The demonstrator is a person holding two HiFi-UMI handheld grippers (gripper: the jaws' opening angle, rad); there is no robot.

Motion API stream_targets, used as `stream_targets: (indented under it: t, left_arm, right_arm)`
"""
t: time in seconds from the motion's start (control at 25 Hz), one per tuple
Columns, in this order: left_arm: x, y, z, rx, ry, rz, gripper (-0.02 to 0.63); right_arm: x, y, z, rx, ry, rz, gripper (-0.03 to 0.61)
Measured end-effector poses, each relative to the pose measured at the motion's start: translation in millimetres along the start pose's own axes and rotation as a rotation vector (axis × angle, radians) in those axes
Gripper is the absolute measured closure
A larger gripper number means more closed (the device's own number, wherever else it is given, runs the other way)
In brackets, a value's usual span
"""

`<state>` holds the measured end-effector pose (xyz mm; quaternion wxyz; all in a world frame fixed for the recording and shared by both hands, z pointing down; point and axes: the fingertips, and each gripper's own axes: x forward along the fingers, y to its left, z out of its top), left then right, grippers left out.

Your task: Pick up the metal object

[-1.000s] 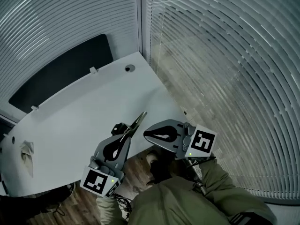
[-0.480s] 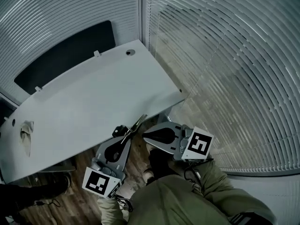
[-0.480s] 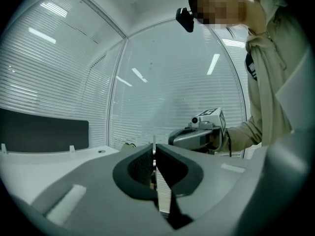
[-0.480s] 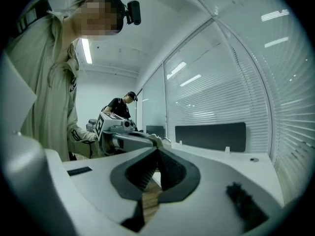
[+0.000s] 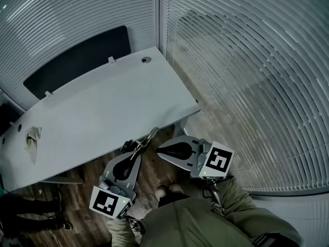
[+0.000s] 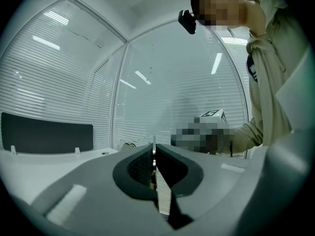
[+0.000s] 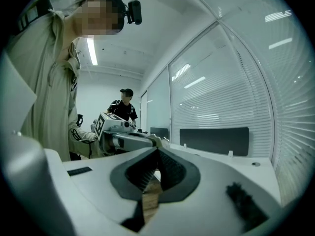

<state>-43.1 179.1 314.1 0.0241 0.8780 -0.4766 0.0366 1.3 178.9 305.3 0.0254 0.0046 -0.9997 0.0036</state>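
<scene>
Jaws of the left gripper are clamped on the metal object, a slender bright tool. In the left gripper view the left gripper shows its two dark pads pressed against the metal object, which appears there edge-on as a thin upright strip running along the line of the jaws. In the head view its long axis carries on from the gripper's tip, slanting up and to the right, and its free end points at the near edge of the white table. The object is off the table, in the air over the wooden floor.

The right gripper sits just to the right, its tip close beside the held tool. In the right gripper view the right gripper has its jaws together with nothing between them.

Each gripper carries a marker cube, the left one and the right one both near the person's olive sleeves.

On the table's far left lies a crumpled pale cloth. A dark panel stands behind the table, and slatted blinds cover the walls. A second person stands in the background of the right gripper view.
</scene>
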Motion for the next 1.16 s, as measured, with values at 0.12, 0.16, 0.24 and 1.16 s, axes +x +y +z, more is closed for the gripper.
stream_targets:
  t: [0.12, 0.16, 0.24, 1.16]
  left_arm:
    - [7.8, -5.9, -0.8, -0.005, -0.003, 0.012, 0.607]
    - [11.1, -8.5, -2.8, -0.005, 0.002, 0.012, 0.607]
    - [16.9, -12.8, -5.2, -0.006, 0.011, 0.012, 0.607]
    - [18.8, -17.3, 0.5, 0.008, 0.01, 0.027, 0.607]
  right_arm:
    - [-9.6, -3.3, -2.1, -0.01, 0.002, 0.014, 0.574]
    - [-13.5, -5.0, -4.4, -0.011, 0.001, 0.015, 0.574]
    - [-20.7, -8.0, -6.2, -0.01, -0.004, 0.012, 0.574]
    - [-25.1, -11.5, -1.0, -0.039, 0.003, 0.026, 0.574]
